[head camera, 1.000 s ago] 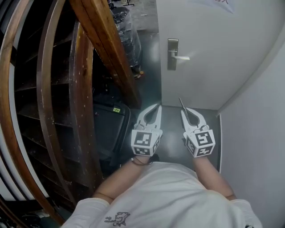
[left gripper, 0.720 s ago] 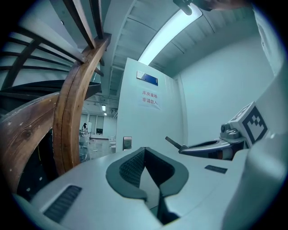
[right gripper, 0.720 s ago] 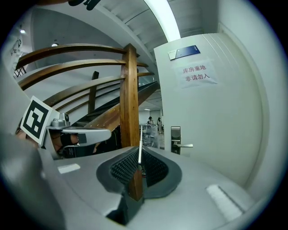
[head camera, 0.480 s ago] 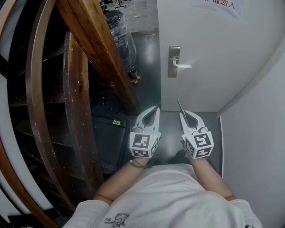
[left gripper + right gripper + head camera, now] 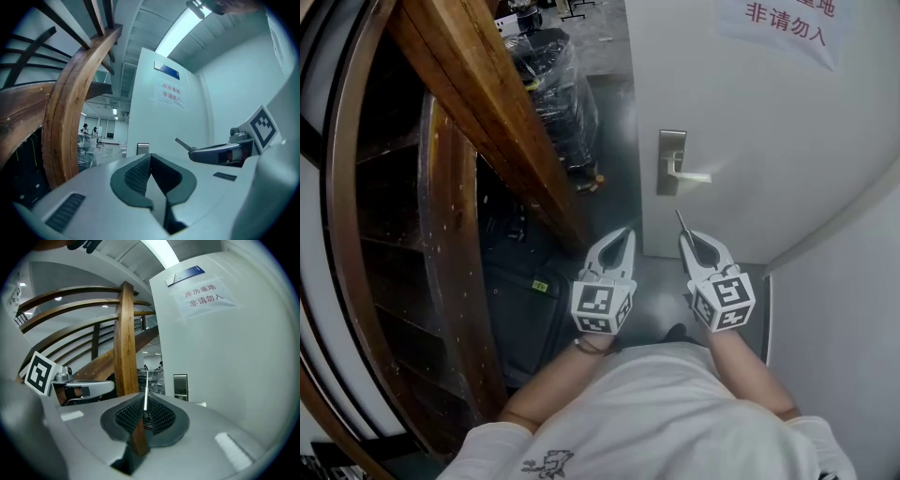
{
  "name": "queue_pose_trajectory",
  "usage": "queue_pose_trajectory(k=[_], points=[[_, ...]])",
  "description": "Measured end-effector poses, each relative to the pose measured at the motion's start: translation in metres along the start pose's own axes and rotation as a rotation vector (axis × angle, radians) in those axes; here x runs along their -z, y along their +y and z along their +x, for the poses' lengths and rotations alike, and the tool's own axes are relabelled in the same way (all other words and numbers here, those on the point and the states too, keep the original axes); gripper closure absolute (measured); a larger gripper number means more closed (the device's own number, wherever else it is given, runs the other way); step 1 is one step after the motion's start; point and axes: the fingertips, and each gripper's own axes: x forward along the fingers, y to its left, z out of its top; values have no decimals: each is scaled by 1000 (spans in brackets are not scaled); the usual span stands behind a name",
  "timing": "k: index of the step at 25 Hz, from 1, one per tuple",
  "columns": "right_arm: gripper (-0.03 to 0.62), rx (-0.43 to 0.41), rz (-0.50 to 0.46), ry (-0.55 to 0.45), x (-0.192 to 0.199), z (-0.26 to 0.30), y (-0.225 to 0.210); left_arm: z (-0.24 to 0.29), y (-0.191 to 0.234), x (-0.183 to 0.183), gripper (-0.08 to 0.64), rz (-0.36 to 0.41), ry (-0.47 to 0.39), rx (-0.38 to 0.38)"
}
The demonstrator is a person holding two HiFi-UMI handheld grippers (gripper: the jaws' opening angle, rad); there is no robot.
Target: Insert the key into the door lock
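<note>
A white door (image 5: pixel 769 131) stands ahead with a steel lock plate (image 5: pixel 671 161) and lever handle (image 5: pixel 694 175). My right gripper (image 5: pixel 686 236) is shut on a key (image 5: pixel 680 220) whose thin blade sticks forward toward the door, still well short of the plate. In the right gripper view the key (image 5: pixel 146 392) rises from between the pads, with the lock plate (image 5: pixel 180 386) just to its right. My left gripper (image 5: pixel 627 233) is shut and holds nothing, level with the right one. The left gripper view shows the lock plate (image 5: pixel 143 148) and the right gripper (image 5: pixel 183 144) with its key.
A curved wooden stair stringer (image 5: pixel 487 112) and railing run down the left. A black case (image 5: pixel 525 309) lies on the floor under the stairs, and plastic-wrapped goods (image 5: pixel 555 89) stand behind. A paper sign (image 5: pixel 783 28) hangs on the door. A white wall (image 5: pixel 844 309) closes the right.
The view has shifted forward; the door plate and handle now sit lower and closer to both grippers. The grippers keep their pose, the key still held.
</note>
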Motion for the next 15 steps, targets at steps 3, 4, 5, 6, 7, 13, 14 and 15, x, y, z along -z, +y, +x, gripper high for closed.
queue_pose_trajectory(k=[3,4,5,6,7,13,14,15], points=[[566,-43,26,21,-2,17,-28,33,6,2,552,-29,5,-45],[566,-58,31,32,-1,21,-35,43,8,1,552,-34,-1,-59],[566,-70,33,42,0,26,-42,51,12,0,552,-39,-7,-72],[566,-80,35,50,1,32,-48,60,16,-2,552,-42,-12,-84],[566,-88,41,56,3,38,-53,67,20,-4,552,-41,-13,-92],[566,-117,124,110,21,72,-76,115,40,-7,551,1,-2,-82],[566,-114,133,120,25,78,-80,125,44,-6,551,12,-1,-74],[566,-112,142,131,30,83,-83,135,49,-5,551,18,2,-67]])
